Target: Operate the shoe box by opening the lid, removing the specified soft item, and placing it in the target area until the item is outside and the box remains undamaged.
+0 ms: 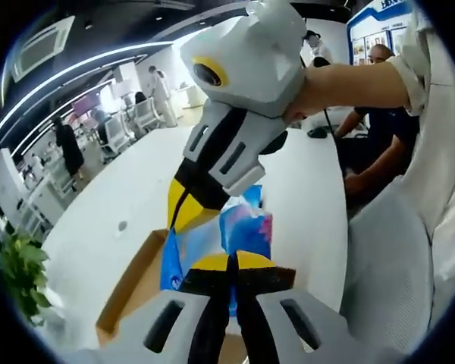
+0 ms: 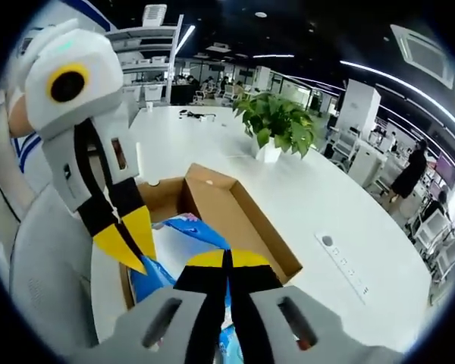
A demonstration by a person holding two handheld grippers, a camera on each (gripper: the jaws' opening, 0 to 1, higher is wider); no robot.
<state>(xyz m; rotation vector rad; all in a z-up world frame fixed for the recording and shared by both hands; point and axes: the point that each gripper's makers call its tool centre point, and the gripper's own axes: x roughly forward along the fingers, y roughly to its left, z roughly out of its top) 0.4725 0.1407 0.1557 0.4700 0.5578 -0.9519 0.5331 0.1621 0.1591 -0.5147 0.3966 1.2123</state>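
An open brown cardboard shoe box (image 1: 125, 284) (image 2: 239, 208) lies on a white table. A blue and pink soft item (image 1: 246, 227) (image 2: 193, 227) rises out of it. My left gripper (image 1: 233, 262) has its yellow-tipped jaws pressed together, with blue fabric showing between them. It enters the right gripper view from the left as the left gripper (image 2: 133, 254), tips down on the fabric. My right gripper (image 2: 229, 258) is likewise shut with blue cloth in its jaws. In the left gripper view the right gripper (image 1: 183, 216) reaches down from the upper right onto the item.
A potted plant (image 2: 277, 121) (image 1: 19, 265) stands on the table beyond the box. A socket strip (image 2: 345, 262) is set into the tabletop (image 2: 349, 197). A person (image 1: 379, 114) sits at the table's far side. A white sleeve (image 1: 432, 189) is close by.
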